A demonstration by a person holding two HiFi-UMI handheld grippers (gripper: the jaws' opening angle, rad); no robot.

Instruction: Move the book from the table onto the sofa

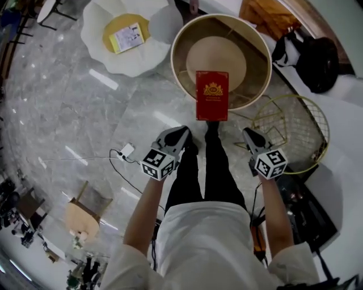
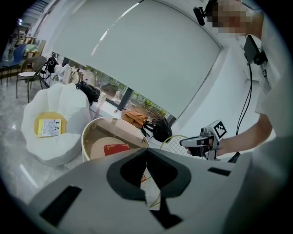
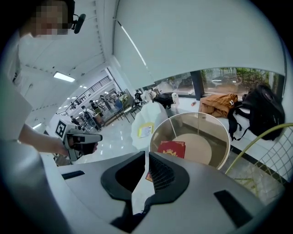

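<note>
A red book [image 1: 212, 95] with a gold crest lies on the glass top of a round cream-rimmed table [image 1: 181, 39], close to its near edge. The white petal-shaped sofa [image 1: 105, 54] stands left of the table, holding a yellow cushion and a leaflet. My left gripper [image 1: 184, 132] and right gripper [image 1: 248, 133] hover short of the table, either side of the book, both shut and empty. In the left gripper view the book [image 2: 116, 149] shows beyond the closed jaws, with the right gripper [image 2: 183, 143] off to the right. The right gripper view has the book [image 3: 172, 148] just past its tips.
A yellow wire basket [image 1: 292, 133] stands right of the table. A black backpack [image 1: 317, 56] and a brown bag [image 1: 266, 14] lie behind it. A white plug and cable [image 1: 126, 150] trail on the marble floor at left. A small wooden table [image 1: 84, 214] is lower left.
</note>
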